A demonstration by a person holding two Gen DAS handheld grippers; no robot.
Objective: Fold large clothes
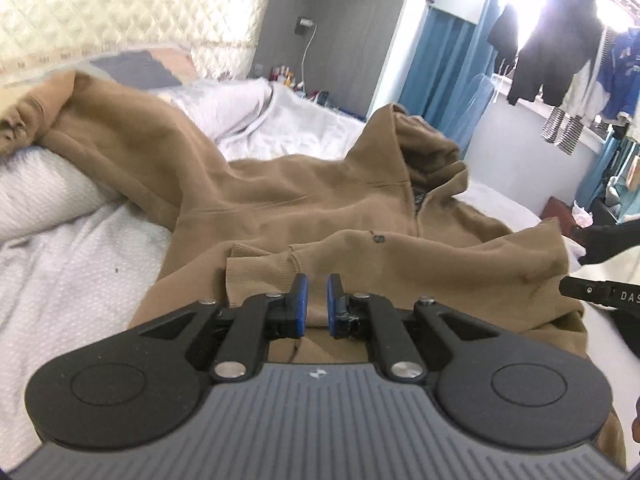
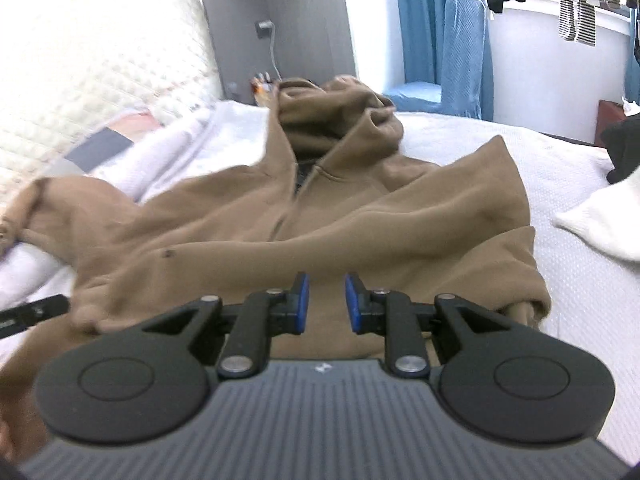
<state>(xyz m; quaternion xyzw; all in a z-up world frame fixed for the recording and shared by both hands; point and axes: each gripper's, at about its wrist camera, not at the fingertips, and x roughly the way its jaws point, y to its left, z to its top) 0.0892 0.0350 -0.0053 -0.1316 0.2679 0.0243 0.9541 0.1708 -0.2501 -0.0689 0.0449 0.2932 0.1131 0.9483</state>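
Note:
A brown zip hoodie (image 1: 288,196) lies front up on a white bed, hood toward the far side. It also shows in the right wrist view (image 2: 360,216). Its right sleeve (image 2: 280,256) is folded across the chest, its ribbed cuff (image 1: 260,270) just ahead of my left gripper (image 1: 317,300). The left sleeve (image 1: 120,132) stretches out to the far left over a pillow. My left gripper hovers over the hoodie's lower part, jaws slightly apart and empty. My right gripper (image 2: 327,300) hovers over the folded sleeve, open and empty.
The white bedsheet (image 1: 72,280) surrounds the hoodie. A white pillow (image 1: 36,192) lies at the left. A white folded item (image 2: 600,224) and a dark garment (image 2: 624,148) lie at the right. Blue curtains (image 2: 420,20) and hanging clothes (image 1: 560,52) are beyond the bed.

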